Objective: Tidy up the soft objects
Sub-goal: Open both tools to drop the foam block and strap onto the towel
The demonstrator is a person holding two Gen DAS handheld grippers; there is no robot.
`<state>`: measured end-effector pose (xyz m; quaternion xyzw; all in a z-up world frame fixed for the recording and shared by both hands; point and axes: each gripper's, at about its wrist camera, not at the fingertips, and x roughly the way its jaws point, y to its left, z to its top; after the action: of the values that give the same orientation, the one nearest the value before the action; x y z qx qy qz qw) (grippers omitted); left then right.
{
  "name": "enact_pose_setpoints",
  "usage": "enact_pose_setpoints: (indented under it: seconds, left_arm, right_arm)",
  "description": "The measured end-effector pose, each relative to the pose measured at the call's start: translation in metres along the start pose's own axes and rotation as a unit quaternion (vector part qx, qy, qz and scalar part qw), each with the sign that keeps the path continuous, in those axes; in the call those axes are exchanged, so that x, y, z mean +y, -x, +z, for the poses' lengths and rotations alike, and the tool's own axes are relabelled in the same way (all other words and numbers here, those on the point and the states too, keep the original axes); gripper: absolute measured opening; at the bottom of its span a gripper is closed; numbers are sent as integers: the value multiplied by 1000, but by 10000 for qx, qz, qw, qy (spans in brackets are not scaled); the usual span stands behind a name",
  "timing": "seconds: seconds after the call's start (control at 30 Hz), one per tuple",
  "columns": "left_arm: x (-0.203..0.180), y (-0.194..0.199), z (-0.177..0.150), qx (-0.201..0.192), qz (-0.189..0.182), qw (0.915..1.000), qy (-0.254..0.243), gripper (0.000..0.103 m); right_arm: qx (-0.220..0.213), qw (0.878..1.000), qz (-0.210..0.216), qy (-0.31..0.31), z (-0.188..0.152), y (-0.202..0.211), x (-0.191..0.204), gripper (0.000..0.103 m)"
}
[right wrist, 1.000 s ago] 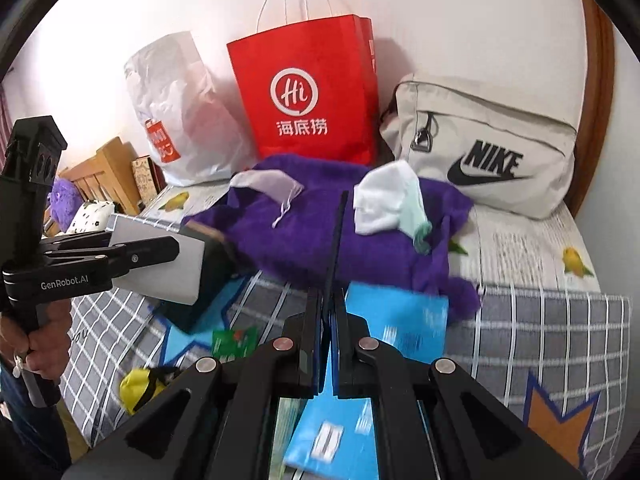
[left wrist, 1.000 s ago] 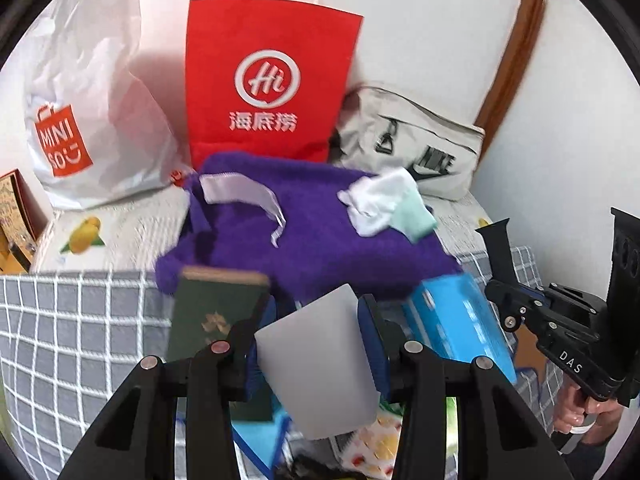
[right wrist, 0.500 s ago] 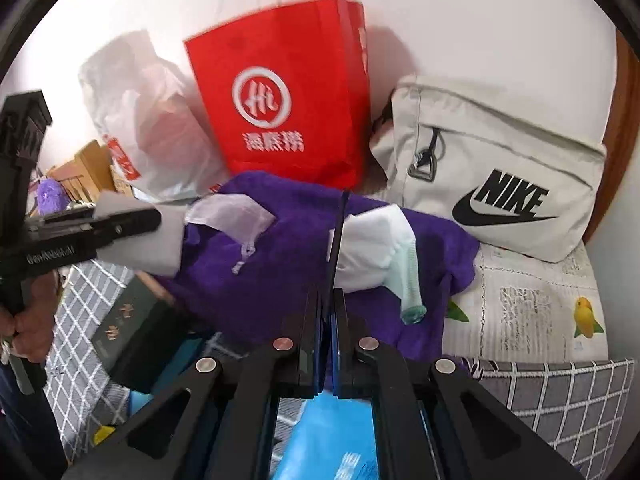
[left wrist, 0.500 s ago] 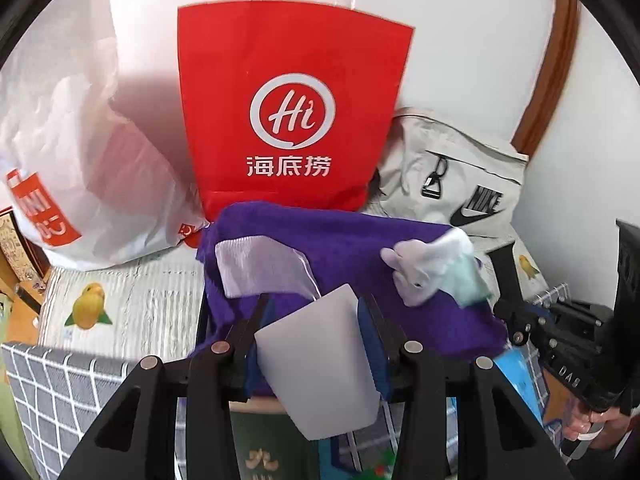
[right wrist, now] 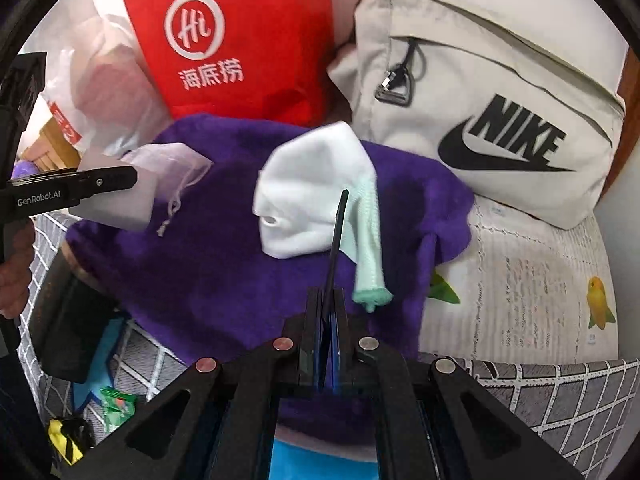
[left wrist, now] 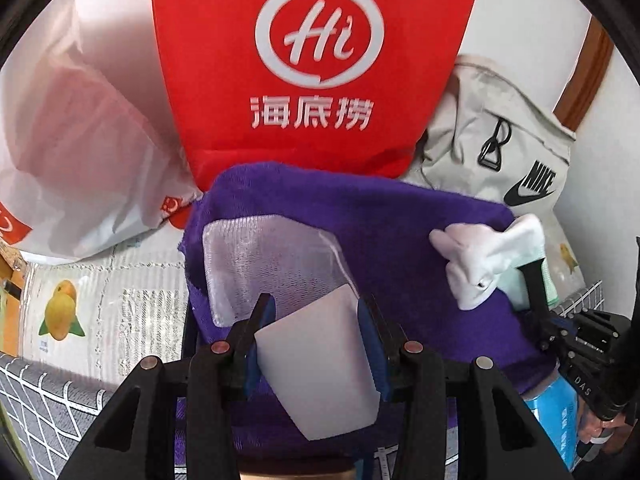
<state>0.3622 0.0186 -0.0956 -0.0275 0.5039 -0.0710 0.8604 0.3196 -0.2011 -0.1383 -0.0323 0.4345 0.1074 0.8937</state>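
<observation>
White sock [right wrist: 308, 196] lies on purple towel [right wrist: 224, 264]; left gripper [left wrist: 316, 336] clamps white pad [left wrist: 316, 364]; right gripper [right wrist: 329, 340] pinches thin black strip [right wrist: 336, 248].

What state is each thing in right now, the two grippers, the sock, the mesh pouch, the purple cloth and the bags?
left gripper: shut on white block
right gripper: shut on thin black strip
sock: crumpled on purple cloth
mesh pouch: flat on cloth
red bag: upright
beige Nike bag: zipped, leaning
</observation>
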Motion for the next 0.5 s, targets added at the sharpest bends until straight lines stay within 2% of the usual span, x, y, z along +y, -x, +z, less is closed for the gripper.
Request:
enact_pose_setpoints:
  seconds: [0.5]
  left_arm:
    - [2,-13,-1,232,85,9997,-8,44]
  right_arm:
    - [108,9999,-15,-14,1,-8,-1,5]
